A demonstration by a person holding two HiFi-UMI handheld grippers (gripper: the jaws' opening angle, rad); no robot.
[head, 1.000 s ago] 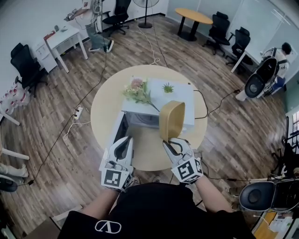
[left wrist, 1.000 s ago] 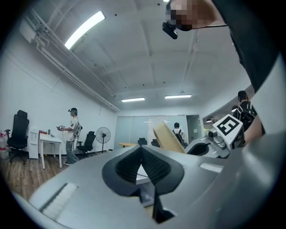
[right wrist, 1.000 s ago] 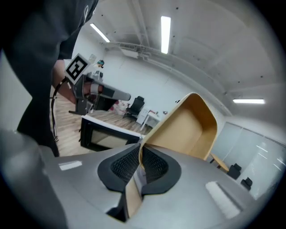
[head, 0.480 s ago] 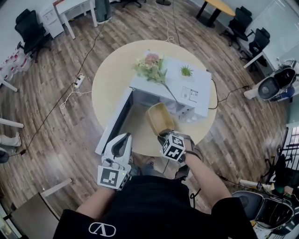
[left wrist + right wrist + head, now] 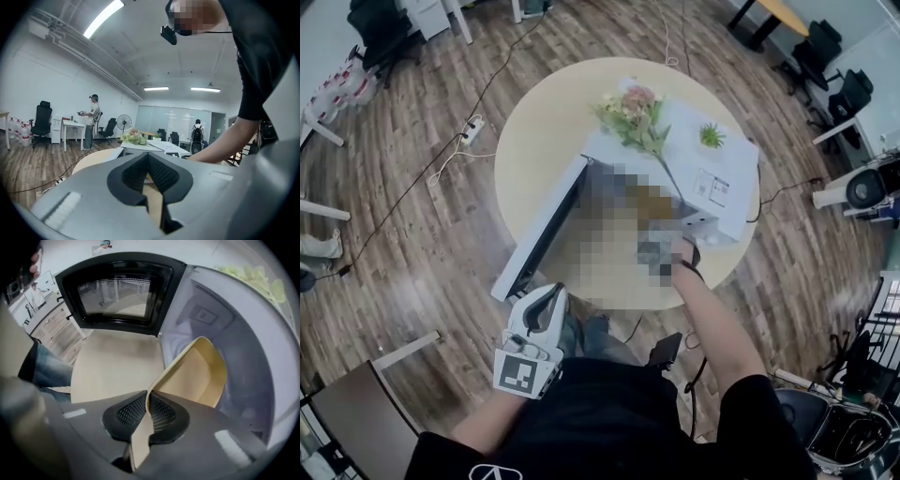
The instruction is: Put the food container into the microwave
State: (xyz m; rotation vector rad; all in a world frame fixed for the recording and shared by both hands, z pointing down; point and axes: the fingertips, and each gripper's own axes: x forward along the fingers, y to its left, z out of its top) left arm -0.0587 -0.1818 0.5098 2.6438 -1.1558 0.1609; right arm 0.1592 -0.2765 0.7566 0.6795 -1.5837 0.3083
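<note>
**kev_q:** Why's the food container [image 5: 197, 376] tipped up on edge instead of flat?

**bench_rat:** That's the grip. The right claw [image 5: 147, 401] is pinched tight on one thin side wall, so the tub hangs off the pads at a slant with its open side facing up and out. Looks like it's right in the mouth of the microwave [image 5: 243, 357], with the cavity wall just behind it. I can't tell if it's touching the microwave floor.

**kev_q:** And the other one?

**bench_rat:** The left claw [image 5: 148, 161] is closed on nothing and held back from the microwave, out past the tabletop [image 5: 544, 141] edge. My guess is it's just staying out of the way. The door [image 5: 117, 291] stands swung wide from the microwave, so the opening's clear.

**kev_q:** What's next?

**bench_rat:** Probably level it, then set it down deeper inside the microwave.
</note>
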